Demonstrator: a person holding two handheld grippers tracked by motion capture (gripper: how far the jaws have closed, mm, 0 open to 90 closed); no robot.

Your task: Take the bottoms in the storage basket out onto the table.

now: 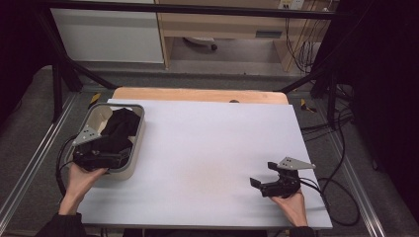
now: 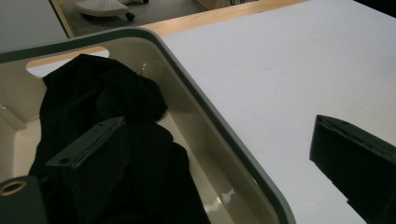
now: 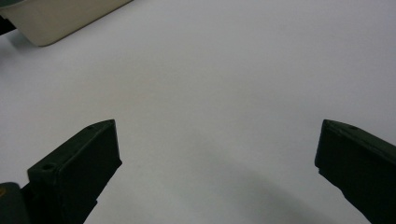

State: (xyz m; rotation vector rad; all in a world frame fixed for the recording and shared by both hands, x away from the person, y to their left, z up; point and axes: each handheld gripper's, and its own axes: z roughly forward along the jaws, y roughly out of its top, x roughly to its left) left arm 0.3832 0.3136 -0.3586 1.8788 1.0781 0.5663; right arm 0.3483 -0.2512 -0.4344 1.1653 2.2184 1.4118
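A cream tub with a grey rim (image 1: 140,129) stands at the table's left edge, and a crumpled black cloth (image 1: 119,126) lies inside it. My left gripper (image 1: 114,154) hangs open over the tub's near end. In the left gripper view one jaw sits against the black cloth (image 2: 107,102) inside the tub and the other is outside, over the white table, so the jaws straddle the tub's rim (image 2: 219,126). My right gripper (image 1: 262,185) is open near the table's front right, low over bare white surface, with nothing between its fingers.
A white sheet (image 1: 212,148) covers the table, with a wooden strip (image 1: 197,94) along its far edge. Black cables (image 1: 341,192) trail off the right side. A corner of the tub (image 3: 56,18) appears at the top left of the right gripper view.
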